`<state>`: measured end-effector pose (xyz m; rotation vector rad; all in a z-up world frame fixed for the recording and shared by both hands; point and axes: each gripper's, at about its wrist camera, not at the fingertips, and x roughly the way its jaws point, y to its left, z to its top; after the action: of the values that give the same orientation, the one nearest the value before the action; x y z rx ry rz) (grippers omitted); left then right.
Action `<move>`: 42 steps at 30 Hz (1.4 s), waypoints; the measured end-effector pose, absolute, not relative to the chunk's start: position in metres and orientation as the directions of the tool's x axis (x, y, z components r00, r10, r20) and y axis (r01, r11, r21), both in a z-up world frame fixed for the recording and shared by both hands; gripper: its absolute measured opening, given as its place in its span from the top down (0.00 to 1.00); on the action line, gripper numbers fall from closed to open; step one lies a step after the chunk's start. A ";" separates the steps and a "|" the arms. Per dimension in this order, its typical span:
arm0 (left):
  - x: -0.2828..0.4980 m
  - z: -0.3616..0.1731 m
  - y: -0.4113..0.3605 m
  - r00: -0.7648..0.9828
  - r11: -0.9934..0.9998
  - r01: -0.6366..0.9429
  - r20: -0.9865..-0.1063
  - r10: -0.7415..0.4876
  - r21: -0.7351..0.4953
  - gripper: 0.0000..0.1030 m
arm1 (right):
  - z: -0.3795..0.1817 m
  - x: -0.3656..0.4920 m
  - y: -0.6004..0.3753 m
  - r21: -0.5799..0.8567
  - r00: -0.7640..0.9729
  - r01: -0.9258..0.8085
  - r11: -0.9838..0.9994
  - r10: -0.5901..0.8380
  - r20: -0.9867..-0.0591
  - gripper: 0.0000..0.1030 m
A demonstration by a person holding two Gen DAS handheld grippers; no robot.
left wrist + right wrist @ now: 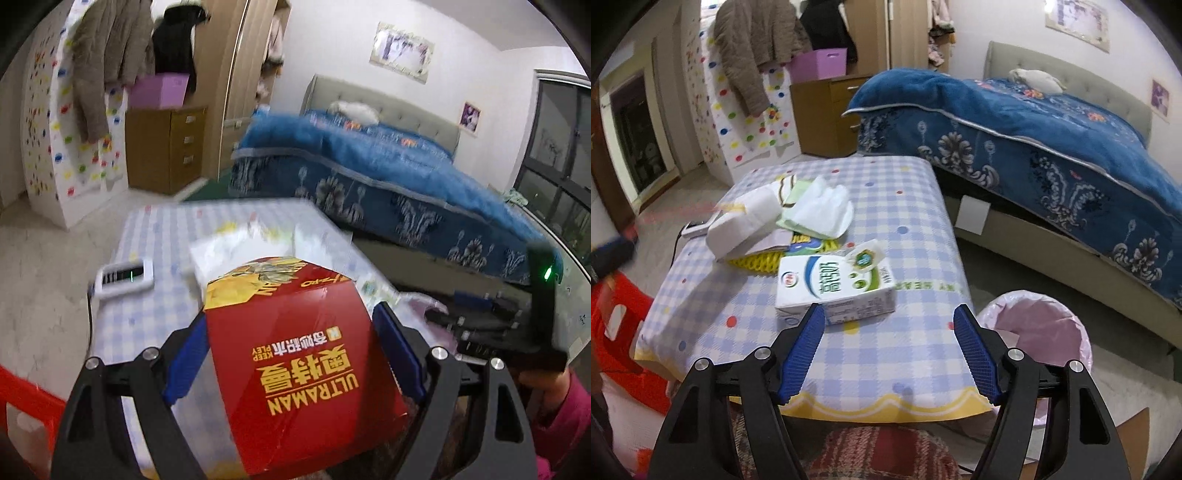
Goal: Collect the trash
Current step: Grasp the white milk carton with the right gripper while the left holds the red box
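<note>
A red carton [295,354] printed "ULTRAMAN" is clamped between the blue pads of the left hand-held gripper [291,354] and is seen only in the left wrist view, raised above the checked desk [147,236]. Only the right wrist view shows a white-and-green milk carton [834,288] lying on the desk [894,206], just ahead of the right hand-held gripper [888,350], whose jaws stand wide with nothing between them. Behind it, white wrappers [775,214] are heaped. A pink-lined bin [1038,325] stands beside the desk, near a blue-covered bed [1052,125].
</note>
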<state>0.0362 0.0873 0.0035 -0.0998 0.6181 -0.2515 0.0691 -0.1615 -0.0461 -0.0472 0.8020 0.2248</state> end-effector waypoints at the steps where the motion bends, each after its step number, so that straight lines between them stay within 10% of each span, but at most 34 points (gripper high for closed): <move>1: 0.036 0.013 0.086 0.800 0.965 0.209 -0.540 -0.262 -0.159 0.19 | -0.045 0.068 -0.164 0.047 0.676 -0.211 0.976 0.181 -0.715 0.30; 7: 0.027 0.054 0.085 0.867 0.977 0.180 -0.451 -0.211 -0.111 0.19 | -0.045 0.066 -0.169 0.060 0.675 -0.211 0.976 0.190 -0.713 0.30; 32: 0.030 -0.013 0.126 0.788 0.988 0.019 -0.606 -0.108 -0.152 0.19 | -0.089 0.096 -0.103 -0.151 0.618 -0.256 0.955 0.042 -0.785 0.29; 42: 0.037 -0.016 0.108 0.783 0.986 0.068 -0.604 -0.148 -0.153 0.19 | -0.072 0.084 -0.156 -0.005 0.615 -0.207 0.978 0.126 -0.778 0.18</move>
<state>0.0365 0.1076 -0.0159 -0.1257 0.6616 -0.1169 0.0837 -0.1555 -0.0721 -0.0978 0.8878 0.1918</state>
